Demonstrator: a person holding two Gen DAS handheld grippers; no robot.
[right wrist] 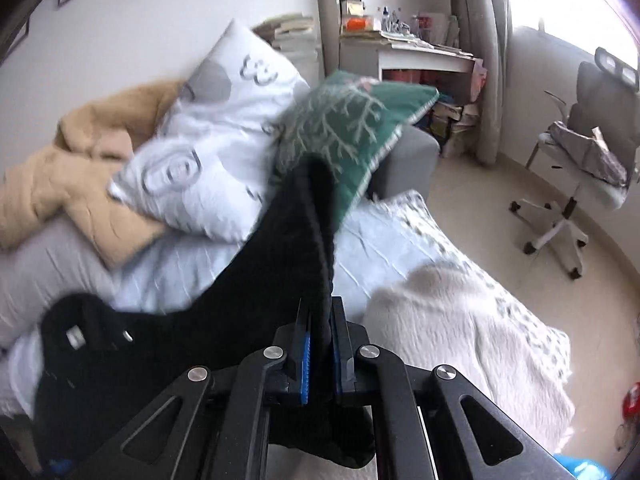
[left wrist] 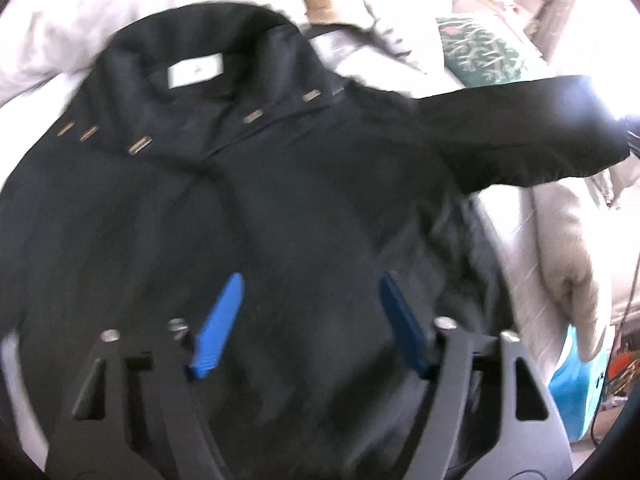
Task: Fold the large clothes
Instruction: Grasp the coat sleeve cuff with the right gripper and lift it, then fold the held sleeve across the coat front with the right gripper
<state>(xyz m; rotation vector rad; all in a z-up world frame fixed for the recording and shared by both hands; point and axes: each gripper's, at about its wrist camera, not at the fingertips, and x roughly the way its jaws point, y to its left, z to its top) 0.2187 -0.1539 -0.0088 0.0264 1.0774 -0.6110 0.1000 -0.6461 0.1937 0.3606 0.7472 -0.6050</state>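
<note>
A bedroom w/ a bed [right wrist: 224, 264] under a pale cover, pillows piled at the back & a desk chair [right wrist: 576, 184] by the window. A big black coat [left wrist: 248, 200] lay spread on the bed, collar at the far end. The left gripper [left wrist: 310, 280] hung over its middle, blue fingers [left wrist: 218, 328] partly apart, nothing betw. them. The right gripper [right wrist: 320, 312] was squeezed tight on the sleeve [right wrist: 288, 248], lifting it up.
</note>
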